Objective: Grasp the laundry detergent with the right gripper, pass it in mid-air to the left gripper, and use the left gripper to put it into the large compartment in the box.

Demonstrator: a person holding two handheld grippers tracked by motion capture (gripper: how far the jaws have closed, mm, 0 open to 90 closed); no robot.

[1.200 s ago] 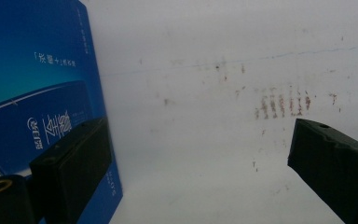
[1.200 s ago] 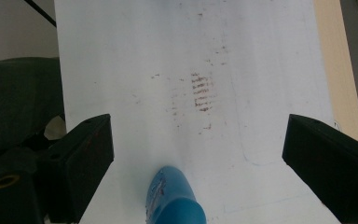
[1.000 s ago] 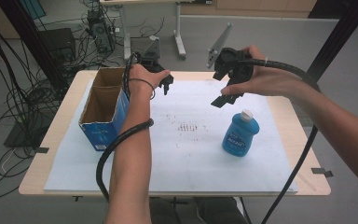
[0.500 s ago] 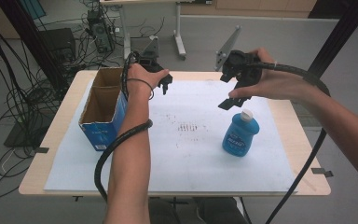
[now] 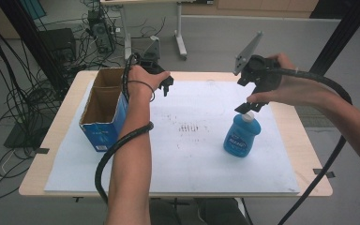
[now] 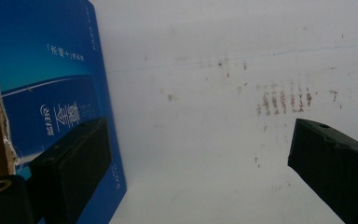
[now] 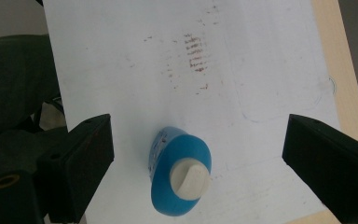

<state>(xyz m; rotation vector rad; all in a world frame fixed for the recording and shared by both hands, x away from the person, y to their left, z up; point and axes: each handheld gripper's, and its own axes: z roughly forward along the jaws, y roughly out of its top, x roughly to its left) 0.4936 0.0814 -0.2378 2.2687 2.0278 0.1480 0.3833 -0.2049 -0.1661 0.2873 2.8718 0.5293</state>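
Fingers of my right gripper [image 7: 196, 154] stand wide apart and empty above the squat blue plastic bottle with a white cap [image 7: 181, 179], upright on the white table sheet [image 7: 135, 56]; smooth, probably slippery and fairly stiff, it is best grasped across its flat sides below the cap.

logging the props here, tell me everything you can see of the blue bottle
The blue bottle is a squat, flattened container of glossy plastic with a pale printed label on its front and a white cap closing it. It stands upright on the white sheet, right of the table's middle, apart from the cardboard box. The right gripper hangs just above its cap, jaws wide open; nothing grips it.
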